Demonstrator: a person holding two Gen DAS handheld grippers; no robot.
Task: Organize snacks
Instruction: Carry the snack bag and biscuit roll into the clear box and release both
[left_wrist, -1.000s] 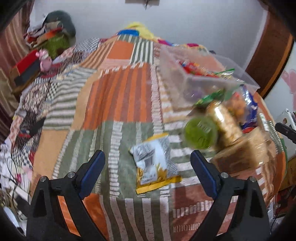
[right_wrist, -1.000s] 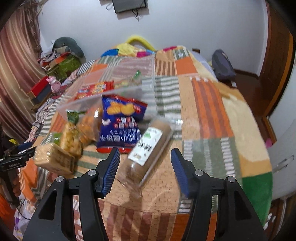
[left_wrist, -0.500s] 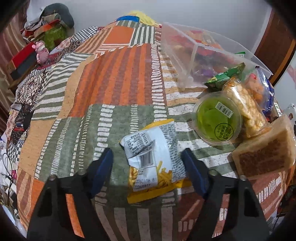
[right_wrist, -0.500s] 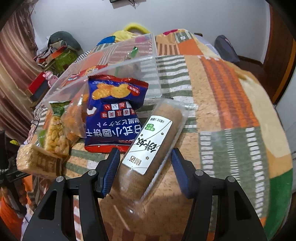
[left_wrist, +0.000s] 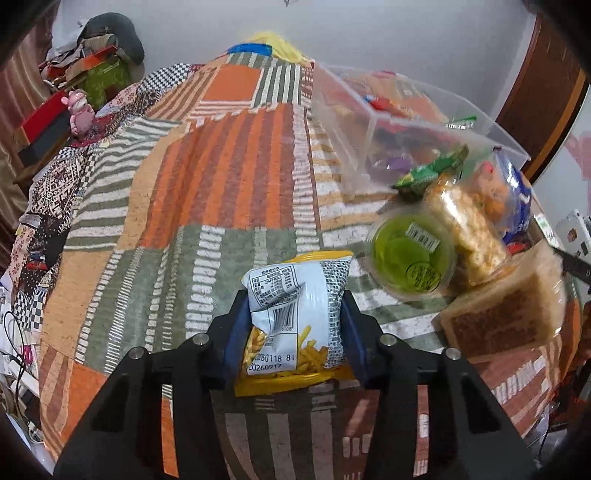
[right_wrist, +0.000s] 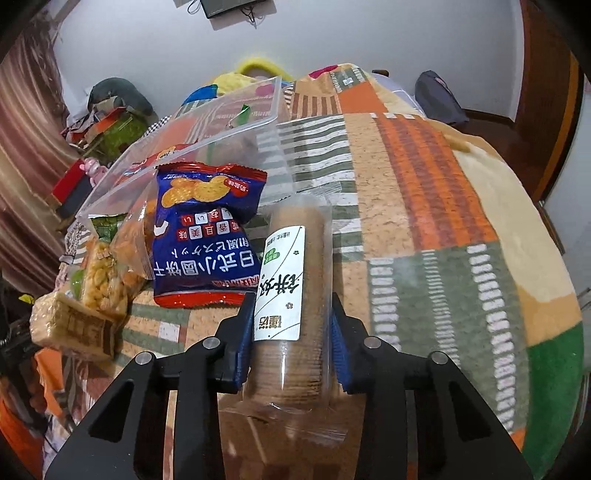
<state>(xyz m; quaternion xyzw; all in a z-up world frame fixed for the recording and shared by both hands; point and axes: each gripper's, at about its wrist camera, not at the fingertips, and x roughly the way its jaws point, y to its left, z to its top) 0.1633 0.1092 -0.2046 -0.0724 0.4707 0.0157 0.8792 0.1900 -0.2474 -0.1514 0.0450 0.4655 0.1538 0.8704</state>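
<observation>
My left gripper had just closed on the light, crushable chip bag mid-body; my right gripper had just clamped the rigid, fragile biscuit roll near its end.

Open blanket is left free from nine to twelve o'clock. At two o'clock, passage is blocked by the clear bin and snack pile.

Patchwork bedspread: orange, olive-green and cream stripes. Between the blue pads of the left gripper, a white-and-yellow snack packet; to its right, a green-lidded tub. Beyond the right gripper, a brown biscuit roll with white label, and left of it a blue-and-red cracker bag.
</observation>
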